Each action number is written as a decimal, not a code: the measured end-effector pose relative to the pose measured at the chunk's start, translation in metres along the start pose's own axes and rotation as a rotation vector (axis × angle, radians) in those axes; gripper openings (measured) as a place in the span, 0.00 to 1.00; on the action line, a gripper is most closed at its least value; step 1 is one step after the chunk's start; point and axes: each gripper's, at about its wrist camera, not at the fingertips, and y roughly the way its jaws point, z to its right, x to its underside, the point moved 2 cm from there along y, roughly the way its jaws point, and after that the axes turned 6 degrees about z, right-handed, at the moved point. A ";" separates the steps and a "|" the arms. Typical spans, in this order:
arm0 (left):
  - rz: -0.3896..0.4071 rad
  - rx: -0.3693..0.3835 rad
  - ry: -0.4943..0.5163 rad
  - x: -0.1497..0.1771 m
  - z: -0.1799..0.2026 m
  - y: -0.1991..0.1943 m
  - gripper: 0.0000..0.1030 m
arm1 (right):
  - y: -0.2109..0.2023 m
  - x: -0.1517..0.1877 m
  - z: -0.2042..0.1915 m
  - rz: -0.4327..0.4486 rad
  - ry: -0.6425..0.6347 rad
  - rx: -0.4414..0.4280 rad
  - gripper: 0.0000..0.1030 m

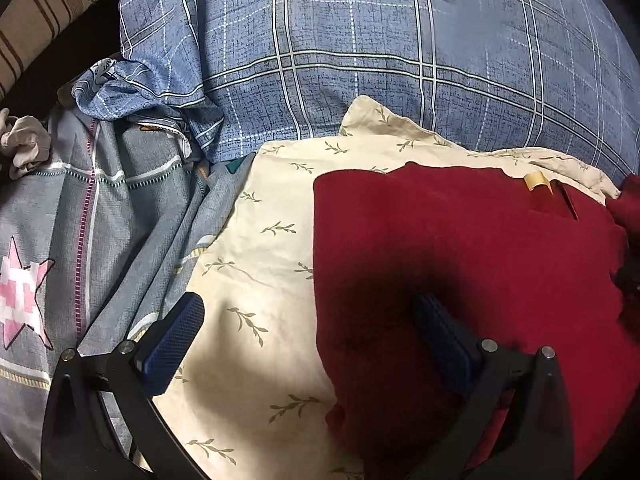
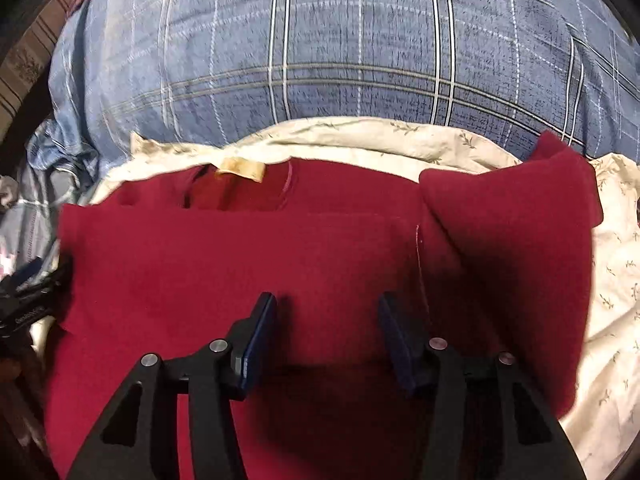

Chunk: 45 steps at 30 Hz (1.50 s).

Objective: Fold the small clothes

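A dark red knit garment (image 1: 460, 248) lies flat on a cream leaf-print cloth (image 1: 260, 240), its neck label (image 1: 536, 180) at the far side. My left gripper (image 1: 308, 300) is open wide and straddles the garment's left edge, one finger (image 1: 172, 344) over the cream cloth and the other over the red fabric. In the right wrist view the red garment (image 2: 240, 264) fills the middle, with the label (image 2: 240, 168) at the collar and a sleeve (image 2: 512, 220) folded up at the right. My right gripper (image 2: 326, 300) hangs open just above it, nothing pinched between its pads.
A big blue plaid pillow (image 1: 360, 40) bulges behind the garment. A grey sheet with a pink star (image 1: 24, 292) lies to the left, with a crumpled pale cloth (image 1: 24, 148) beyond it. The left gripper (image 2: 28, 300) shows at the right view's left edge.
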 end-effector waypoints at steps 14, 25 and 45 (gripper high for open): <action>0.076 0.083 -0.008 -0.008 0.006 -0.024 1.00 | 0.007 0.018 -0.010 0.011 -0.044 -0.035 0.88; -0.016 0.069 0.082 0.007 0.029 -0.003 1.00 | -0.006 0.022 -0.010 0.031 -0.046 -0.035 0.85; -0.037 0.096 0.034 0.008 0.024 0.001 1.00 | 0.023 -0.089 0.183 0.058 0.375 0.114 0.48</action>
